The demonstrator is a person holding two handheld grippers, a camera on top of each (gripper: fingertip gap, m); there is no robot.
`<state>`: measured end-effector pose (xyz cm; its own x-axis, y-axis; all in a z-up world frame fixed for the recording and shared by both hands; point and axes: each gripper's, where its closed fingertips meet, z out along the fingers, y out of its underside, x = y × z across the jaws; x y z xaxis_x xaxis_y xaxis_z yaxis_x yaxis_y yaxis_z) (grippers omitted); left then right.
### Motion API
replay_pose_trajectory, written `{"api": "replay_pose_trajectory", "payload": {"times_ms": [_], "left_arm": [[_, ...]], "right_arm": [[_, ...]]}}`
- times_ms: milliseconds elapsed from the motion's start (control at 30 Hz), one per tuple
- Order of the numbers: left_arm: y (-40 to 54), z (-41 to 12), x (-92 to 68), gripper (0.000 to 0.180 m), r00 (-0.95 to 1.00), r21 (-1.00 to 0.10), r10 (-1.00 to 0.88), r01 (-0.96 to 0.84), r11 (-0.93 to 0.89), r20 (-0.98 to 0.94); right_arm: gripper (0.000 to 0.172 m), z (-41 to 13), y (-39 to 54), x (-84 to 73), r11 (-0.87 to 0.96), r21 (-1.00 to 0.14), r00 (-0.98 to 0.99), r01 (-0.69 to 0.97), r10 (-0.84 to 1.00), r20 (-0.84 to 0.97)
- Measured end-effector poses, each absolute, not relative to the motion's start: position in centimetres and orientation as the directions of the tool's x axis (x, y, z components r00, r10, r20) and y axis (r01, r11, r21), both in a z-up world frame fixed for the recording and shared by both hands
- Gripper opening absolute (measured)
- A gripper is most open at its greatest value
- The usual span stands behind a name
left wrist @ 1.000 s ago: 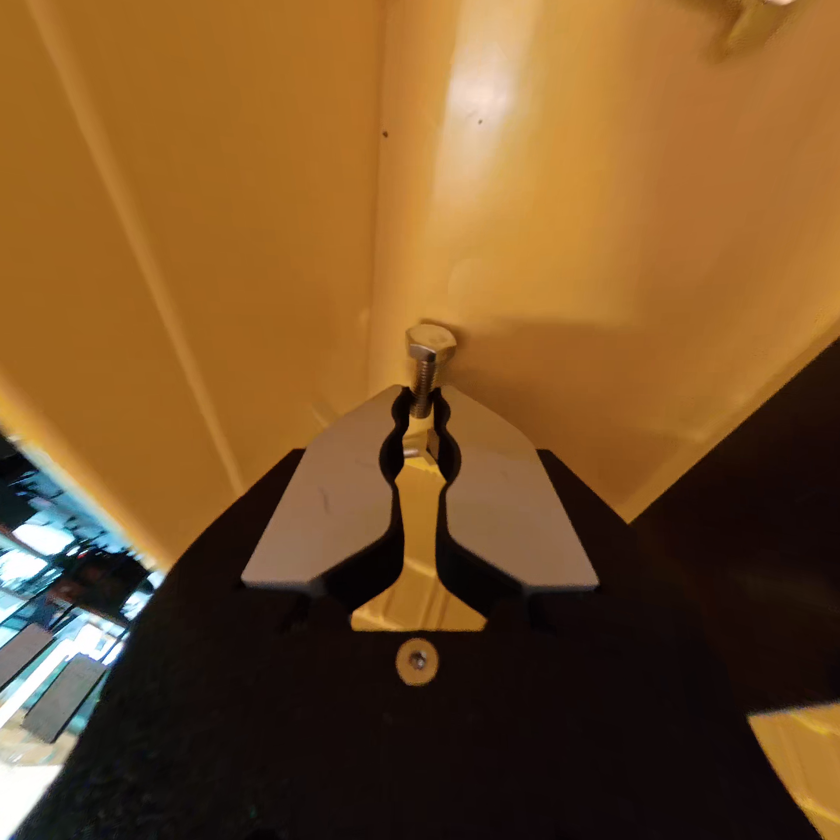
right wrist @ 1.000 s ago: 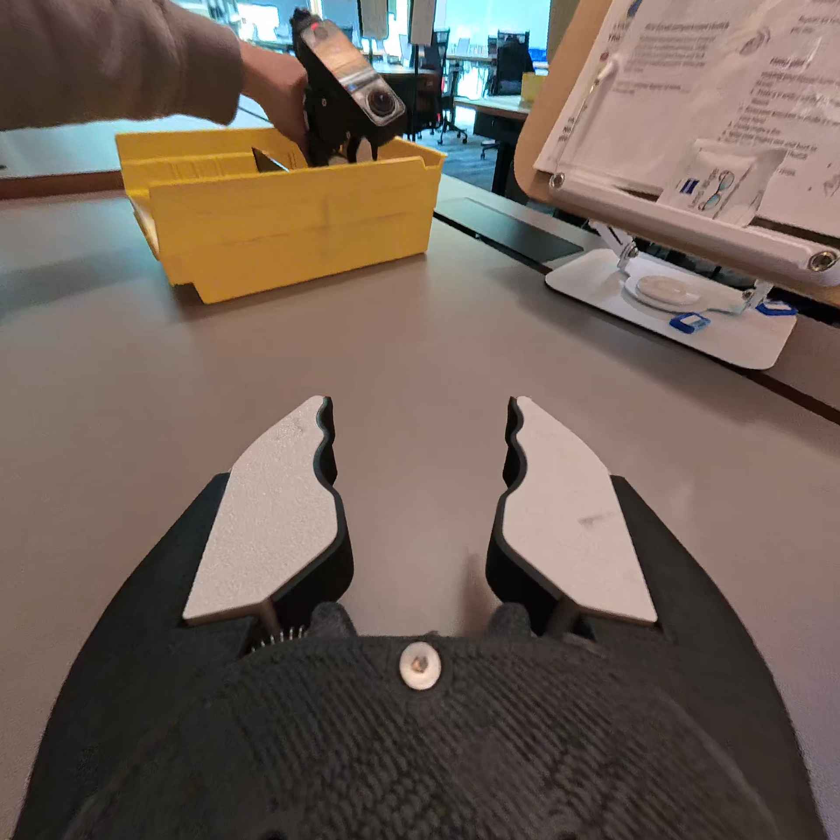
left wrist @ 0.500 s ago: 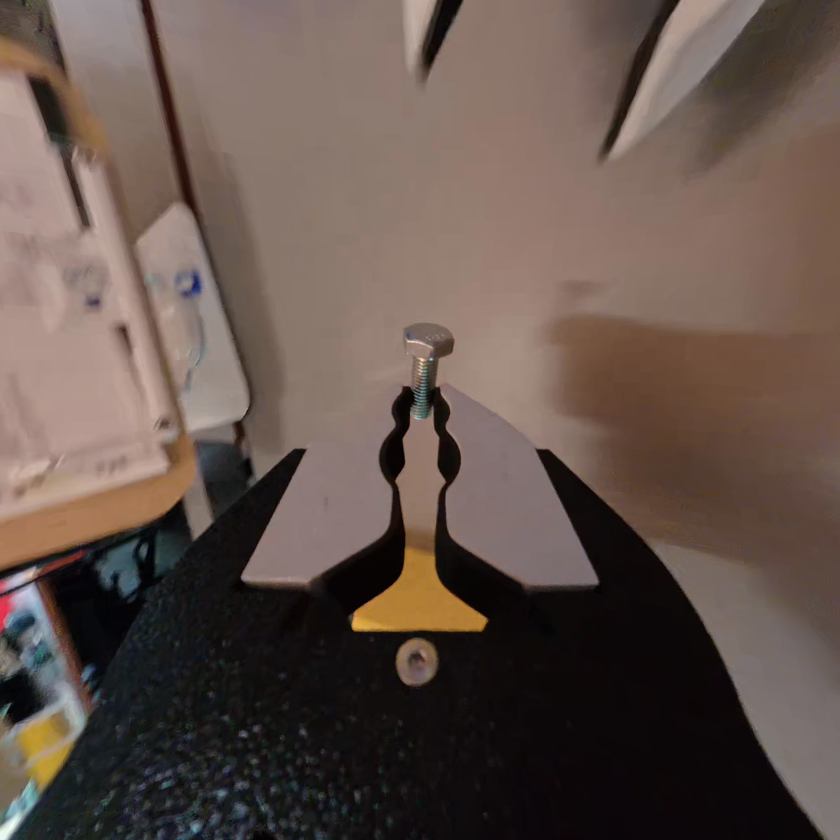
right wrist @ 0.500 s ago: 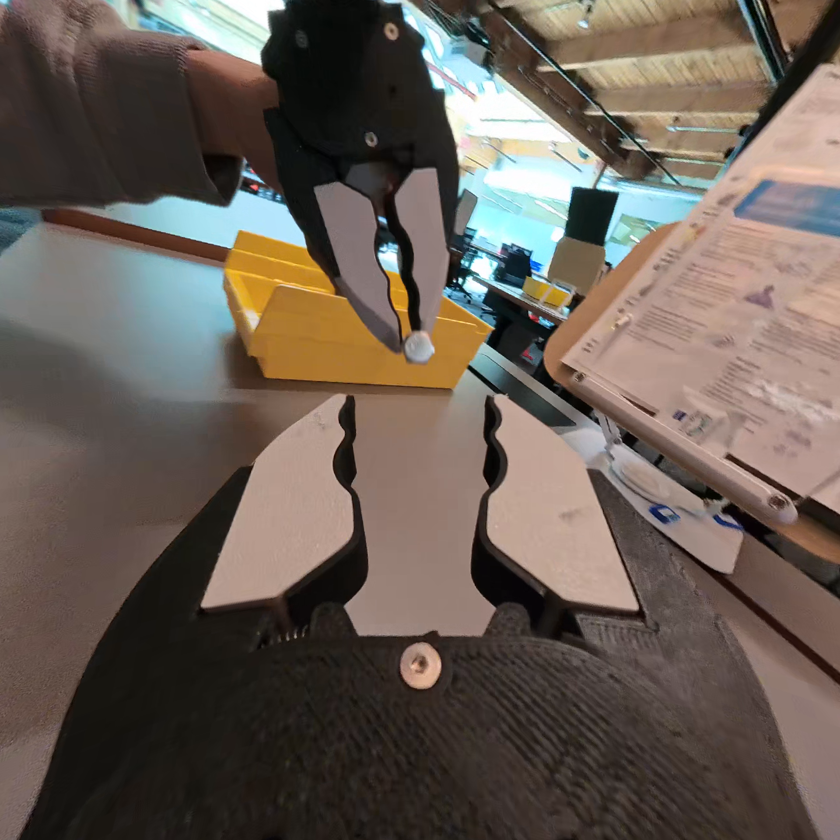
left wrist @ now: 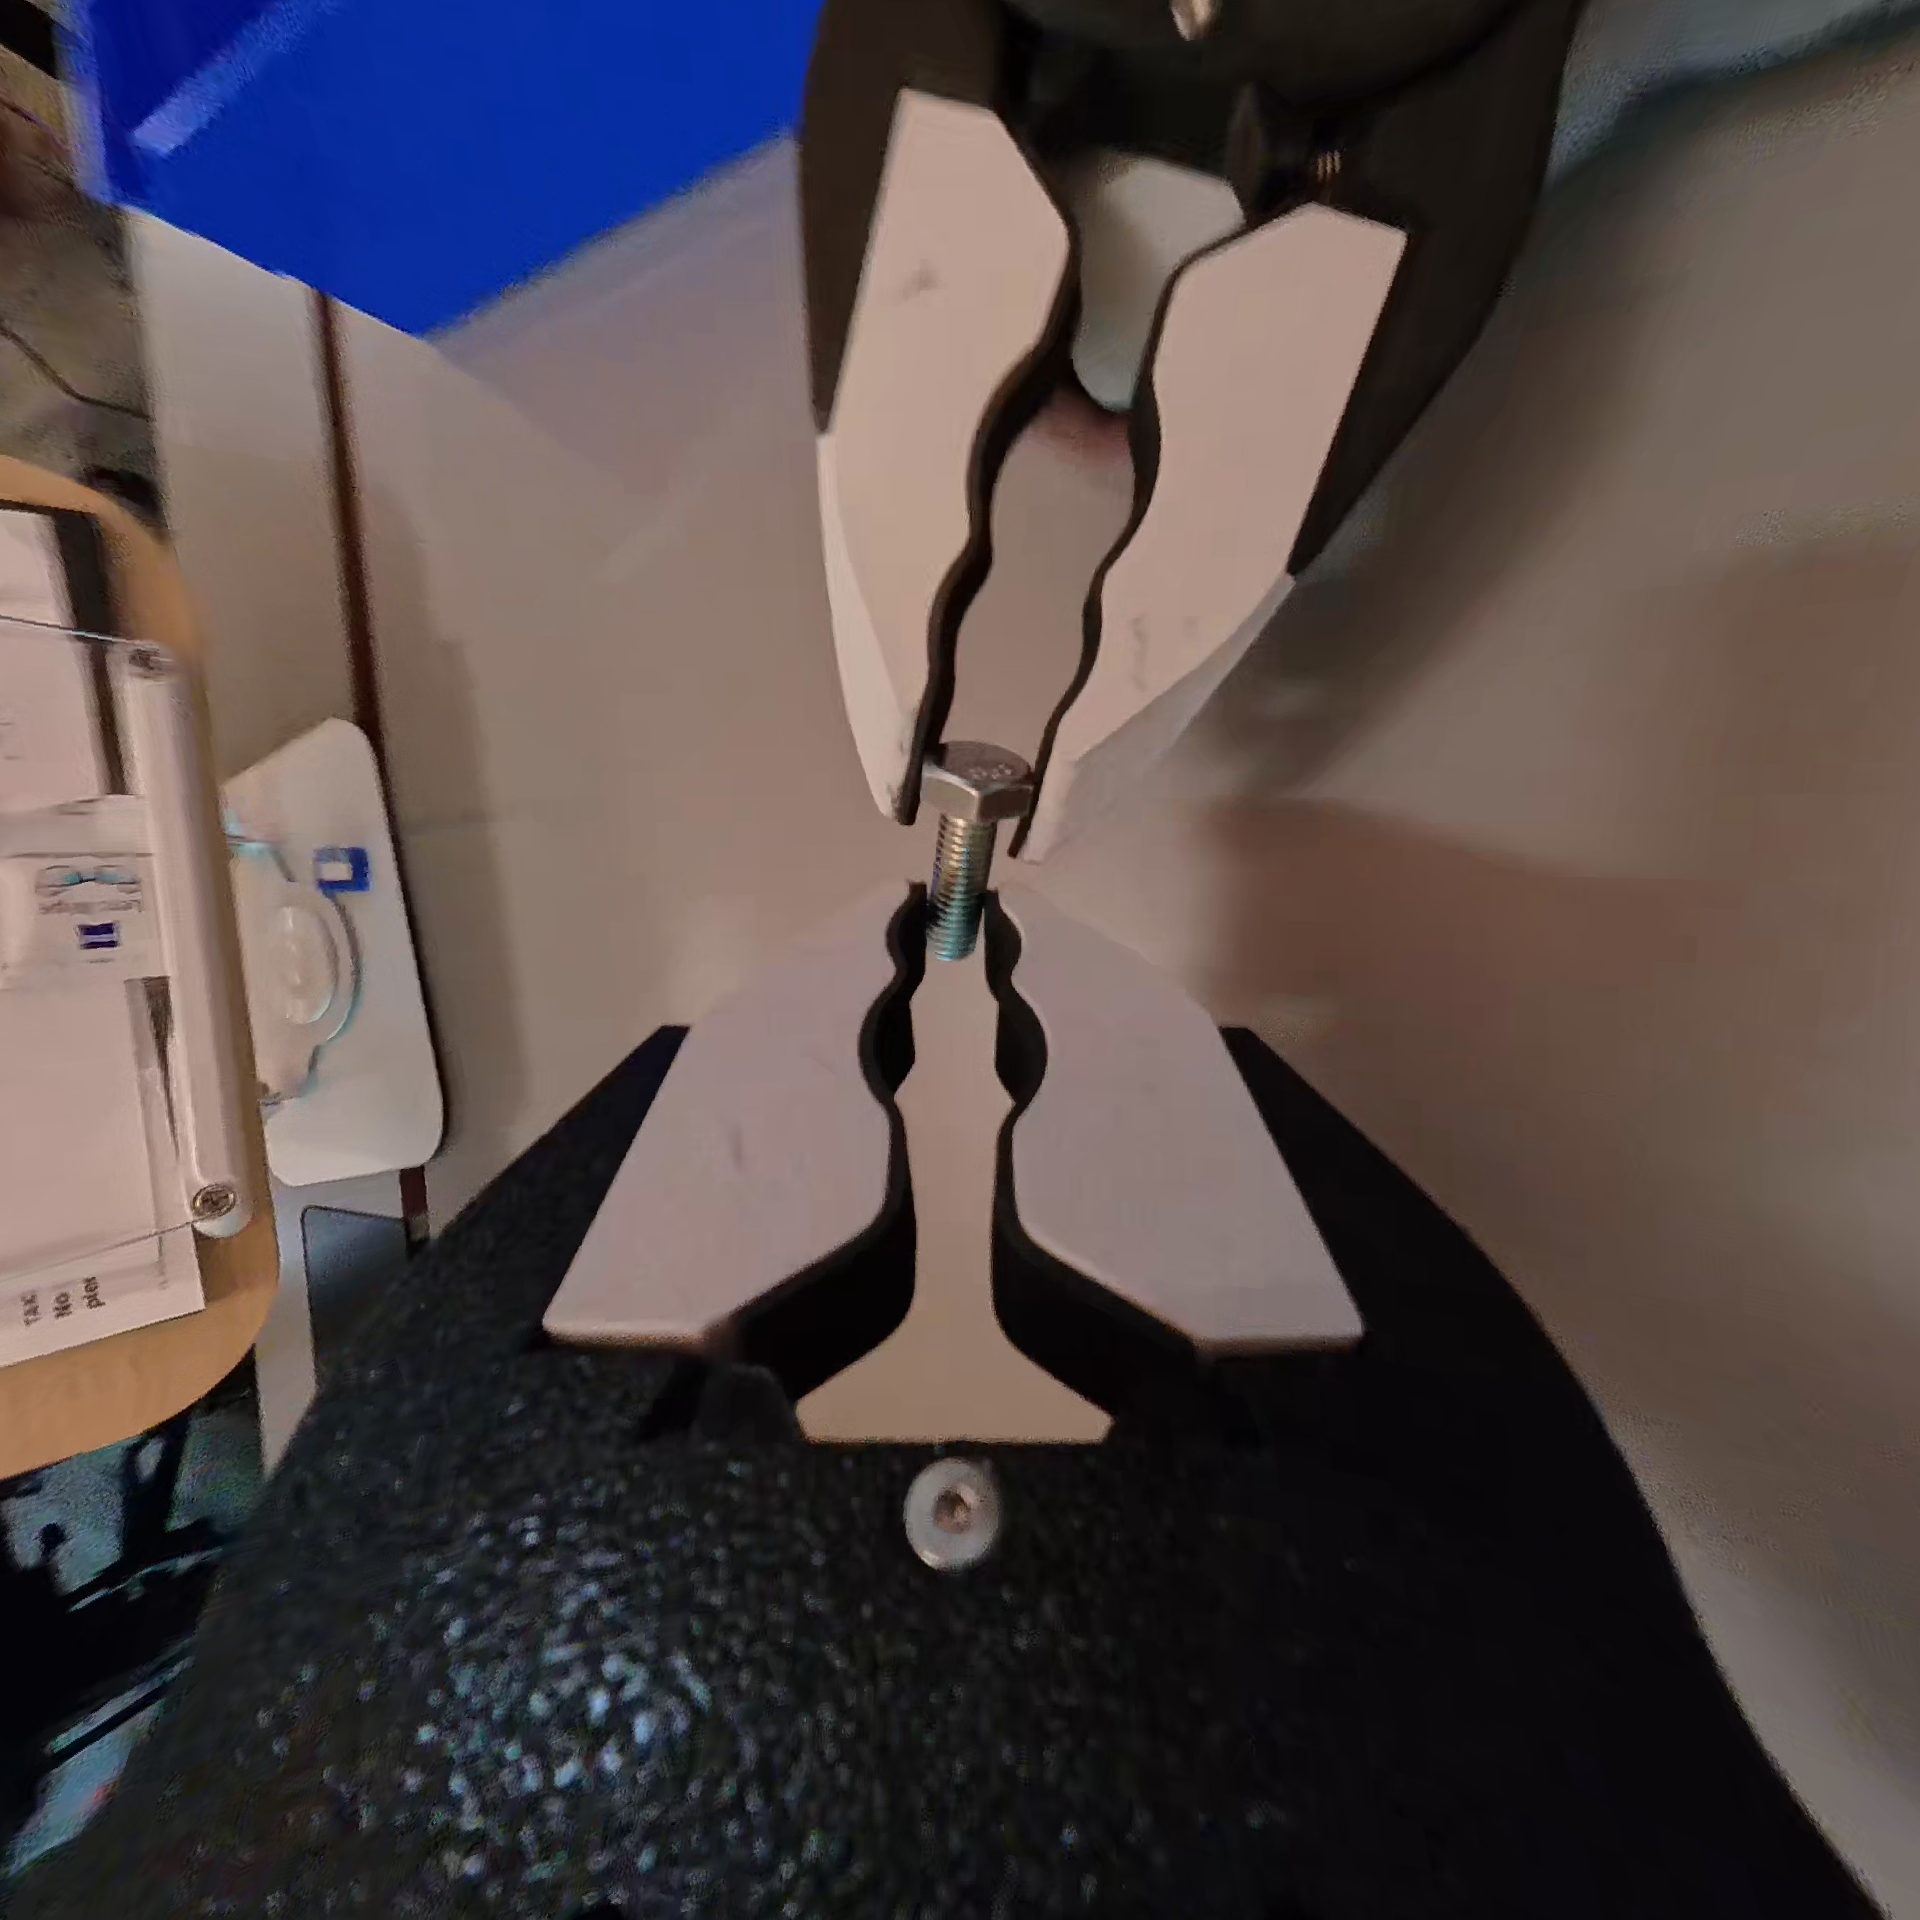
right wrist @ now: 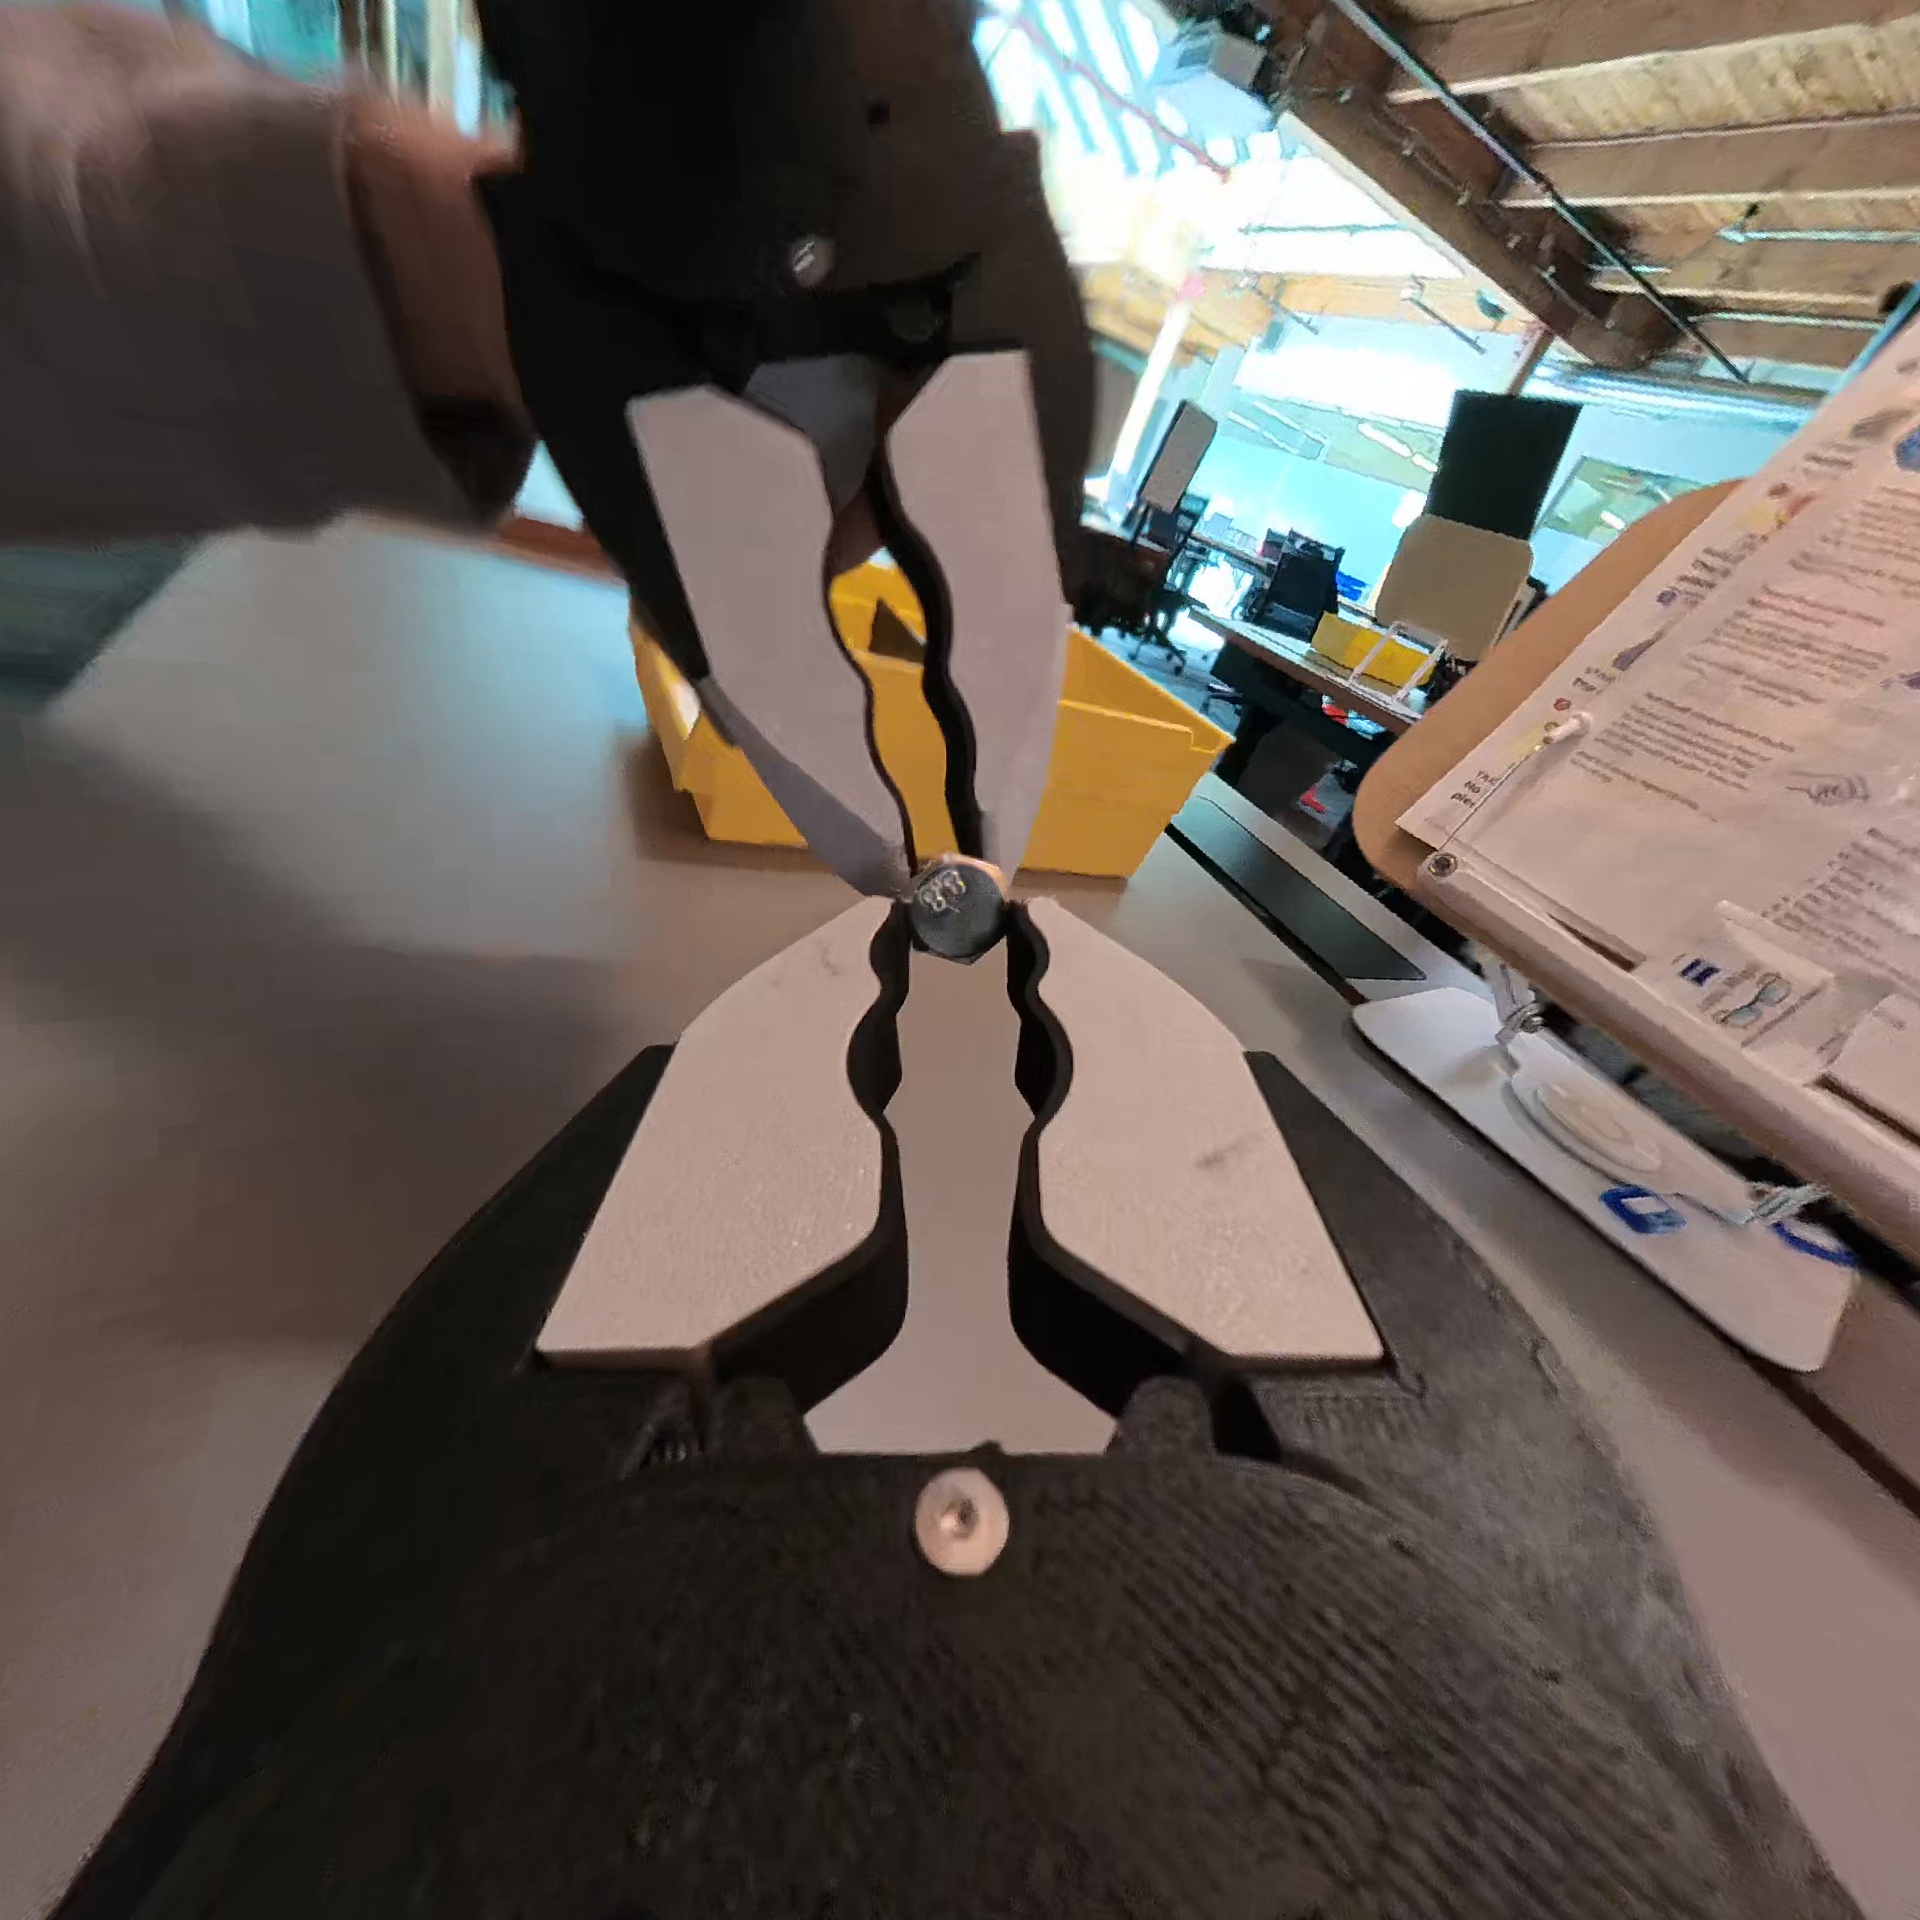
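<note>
Since a second ago the left gripper (left wrist: 956, 914) has come out of the yellow bin (right wrist: 1122, 758) with the bolt (left wrist: 961, 862) and now meets the right gripper (right wrist: 956, 925) tip to tip above the grey table (right wrist: 312, 831). The left gripper's fingers are nearly closed and pinch the threaded shank of the silver hex bolt, whose head points away from it. The right gripper, which stood wide open over the table before, has narrowed its fingers around the bolt's head; both of its fingertips (left wrist: 902, 790) lie against the flats of the head in the left wrist view. So the bolt is held in the air between the two tools, shank in the left, head in the right. The yellow bin sits far off on the table behind the left gripper; a dark divider shows inside it, but its contents cannot be made out. A blue container (left wrist: 416, 156) shows at the upper left of the left wrist view, blurred, its inside hidden. To the right of the right gripper stands a document holder (right wrist: 1662, 831) with printed sheets on a white base (right wrist: 1621, 1247). A sleeved arm (right wrist: 208, 312) holds the left gripper.
</note>
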<state>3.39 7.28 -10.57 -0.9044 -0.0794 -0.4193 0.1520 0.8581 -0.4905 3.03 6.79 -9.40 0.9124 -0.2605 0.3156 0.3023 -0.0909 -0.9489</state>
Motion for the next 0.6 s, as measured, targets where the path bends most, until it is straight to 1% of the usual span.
{"api": "replay_pose_trajectory", "payload": {"times_ms": [33, 67, 133, 167, 200, 267, 333, 400, 500, 533, 600], "left_arm": [[6.9, -9.8, 3.5, 0.014, -0.899, -0.583, -0.144, 0.139, 0.801, -0.413], [6.4, -8.9, 3.3, 0.02, -0.903, -0.692, -0.214, 0.117, 0.712, -0.373], [5.6, -6.7, 2.7, 0.025, -0.917, -0.885, -0.322, 0.064, 0.462, -0.234], [5.6, -5.5, 2.6, 0.025, -0.913, -0.943, -0.369, 0.047, 0.33, -0.175], [5.8, -4.6, 2.7, 0.025, -0.903, -0.977, -0.412, 0.038, 0.211, -0.124], [6.2, -3.3, 2.6, 0.026, -0.889, -0.999, -0.456, 0.038, 0.016, -0.041], [5.9, -2.6, 2.0, 0.025, -0.896, -0.993, -0.443, 0.054, -0.107, -0.001], [5.4, -2.7, 1.4, 0.02, -0.904, -0.988, -0.427, 0.073, -0.135, -0.009], [4.9, -3.1, 1.1, 0.018, -0.909, -0.991, -0.417, 0.071, -0.115, -0.017], [4.8, -3.0, 1.0, 0.01, -0.912, -0.99, -0.41, 0.074, -0.118, -0.02], [4.7, -3.2, 0.9, 0.009, -0.914, -0.992, -0.406, 0.06, -0.112, -0.009]], "right_arm": [[0.018, -8.7, 6.6, 3.0, -0.026, -0.97, 0.937, 0.243, -0.252, 0.241], [0.018, -7.8, 6.2, 2.8, 0.058, -0.984, 0.962, 0.169, -0.225, 0.152], [0.017, -5.8, 5.3, 2.9, 0.236, -0.972, 0.986, 0.015, -0.167, -0.026], [0.017, -5.1, 4.9, 2.7, 0.301, -0.952, 0.99, -0.062, -0.104, -0.097], [0.017, -4.5, 4.6, 2.5, 0.351, -0.928, 0.988, -0.121, -0.051, -0.148], [0.017, -3.5, 4.0, 2.2, 0.43, -0.886, 0.982, -0.172, 0.003, -0.189], [0.017, -3.1, 4.0, 1.6, 0.45, -0.871, 0.979, -0.198, 0.052, -0.196], [0.017, -3.2, 4.2, 1.5, 0.454, -0.868, 0.978, -0.204, 0.061, -0.198], [0.017, -3.2, 4.3, 1.2, 0.456, -0.864, 0.976, -0.214, 0.078, -0.201], [0.017, -3.2, 4.4, 1.2, 0.455, -0.865, 0.977, -0.214, 0.077, -0.201], [0.017, -3.1, 4.2, 1.3, 0.462, -0.861, 0.977, -0.214, 0.077, -0.201]]}}
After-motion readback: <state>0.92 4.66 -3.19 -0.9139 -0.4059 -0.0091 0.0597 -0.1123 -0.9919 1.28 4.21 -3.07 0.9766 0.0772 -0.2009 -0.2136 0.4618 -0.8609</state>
